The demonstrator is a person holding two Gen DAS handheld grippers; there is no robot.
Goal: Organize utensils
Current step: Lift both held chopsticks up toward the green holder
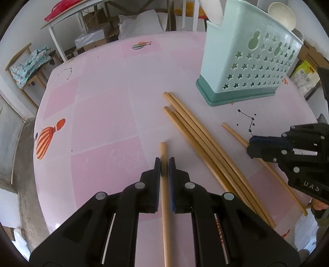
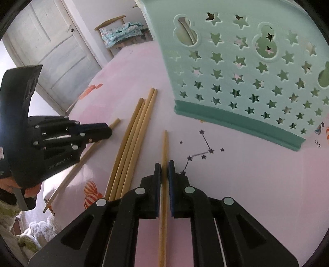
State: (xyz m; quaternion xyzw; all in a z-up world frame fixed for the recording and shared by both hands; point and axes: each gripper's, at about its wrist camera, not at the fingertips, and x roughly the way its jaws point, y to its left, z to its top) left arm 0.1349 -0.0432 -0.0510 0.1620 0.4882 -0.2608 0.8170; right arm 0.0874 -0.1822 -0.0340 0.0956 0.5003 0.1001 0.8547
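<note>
Wooden chopsticks lie on a pink round table (image 1: 98, 115). My left gripper (image 1: 164, 166) is shut on one chopstick (image 1: 165, 215), which runs straight between its pads. My right gripper (image 2: 164, 170) is shut on another chopstick (image 2: 164, 147); it also shows in the left wrist view (image 1: 251, 146), clamped on that chopstick (image 1: 232, 131). A bundle of several chopsticks (image 1: 205, 143) lies between the two grippers and also shows in the right wrist view (image 2: 131, 139). A mint-green utensil holder (image 1: 244, 59) with star cut-outs stands upright behind them, also in the right wrist view (image 2: 242, 67).
A white spoon bowl (image 1: 281, 14) sticks out of the holder. Chairs with folded cloth (image 1: 30, 63), boxes and bags stand beyond the table's far edge. A white door (image 2: 47, 51) is to the left. The left gripper appears in the right wrist view (image 2: 107, 129).
</note>
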